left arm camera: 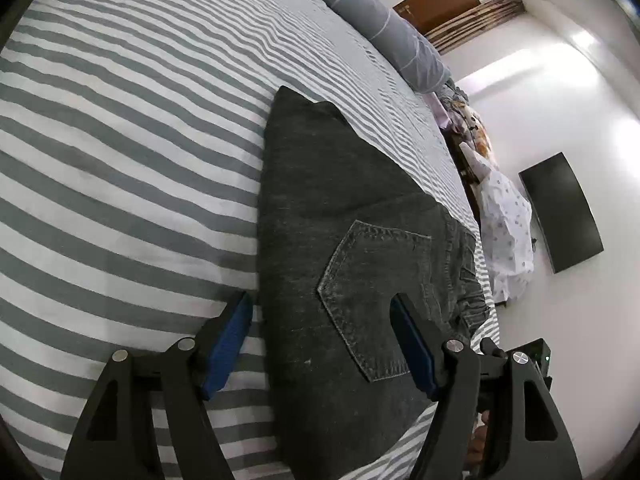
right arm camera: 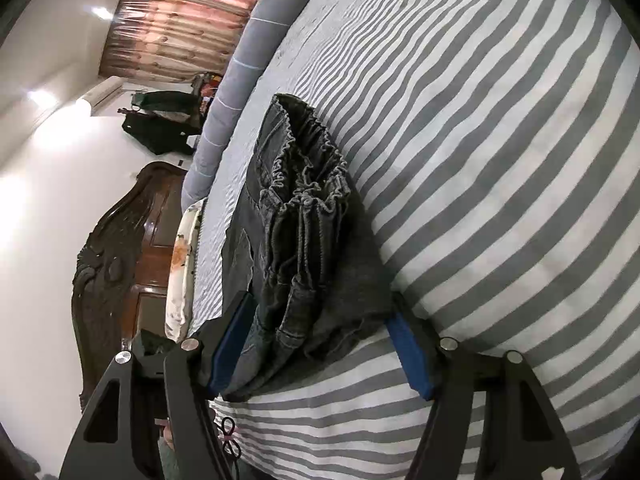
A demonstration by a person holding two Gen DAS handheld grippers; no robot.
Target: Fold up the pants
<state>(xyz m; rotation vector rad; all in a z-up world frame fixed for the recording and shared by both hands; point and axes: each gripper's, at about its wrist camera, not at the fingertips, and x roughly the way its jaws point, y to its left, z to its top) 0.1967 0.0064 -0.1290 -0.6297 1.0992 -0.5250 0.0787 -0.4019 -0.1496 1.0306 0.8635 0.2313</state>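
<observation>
Dark grey jeans (left arm camera: pixel 340 208) lie folded on the grey-and-white striped bed (left arm camera: pixel 120 160), a back pocket (left arm camera: pixel 376 292) facing up. My left gripper (left arm camera: pixel 322 300) is open and low over them; its left finger is beside the jeans' edge on the sheet and its right finger is over the pocket area. In the right wrist view the jeans (right arm camera: pixel 304 220) show their gathered waistband end. My right gripper (right arm camera: pixel 320 306) is open and straddles the near end of the fabric. The left pad (right arm camera: pixel 232 340) is close against the cloth and the right pad (right arm camera: pixel 406 348) is just clear of it.
A grey bolster with thin white lines (left arm camera: pixel 384 20) runs along the far bed edge (right arm camera: pixel 240 80). A dark carved wooden headboard (right arm camera: pixel 116 260), a patterned white cloth pile (left arm camera: pixel 508 224), a black wall screen (left arm camera: pixel 560 212) and a curtain (right arm camera: pixel 180 28) surround the bed.
</observation>
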